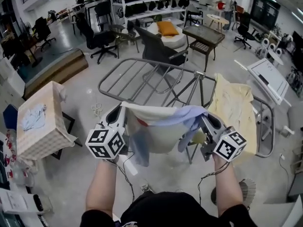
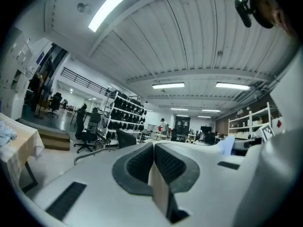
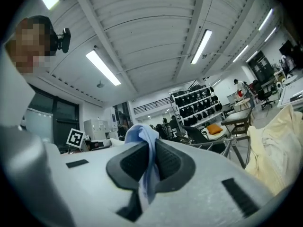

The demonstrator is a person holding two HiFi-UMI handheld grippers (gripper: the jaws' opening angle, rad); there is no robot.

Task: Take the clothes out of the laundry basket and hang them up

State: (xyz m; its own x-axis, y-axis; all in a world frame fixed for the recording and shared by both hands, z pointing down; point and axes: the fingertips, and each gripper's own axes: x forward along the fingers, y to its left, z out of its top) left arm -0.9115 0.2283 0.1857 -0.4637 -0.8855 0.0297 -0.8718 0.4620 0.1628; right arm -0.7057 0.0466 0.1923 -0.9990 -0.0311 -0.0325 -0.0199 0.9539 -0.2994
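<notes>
Right now the white and pale-blue garment hangs stretched between my two grippers, held up off the floor just in front of the drying rack. My left gripper is clamped fully on one top edge; in the left gripper view a cream fold of the cloth sits pinched flat between the ribbed black pads. My right gripper is closed on the other top corner, and a blue bunch of the fabric stands up out of its pads.

The rack is a grey metal frame with its rails lying flat. A pale yellow garment is draped over its right end. Well off to my left stands the beige checked laundry basket, with a light blue cloth lying in its top.

The floor is glossy grey and reflects the lights. Beyond the rack I see a black office chair, an orange cushion on a white seat, tall shelving full of dark items, and a person standing far back. Overhead is a ribbed white ceiling with strip lights.
</notes>
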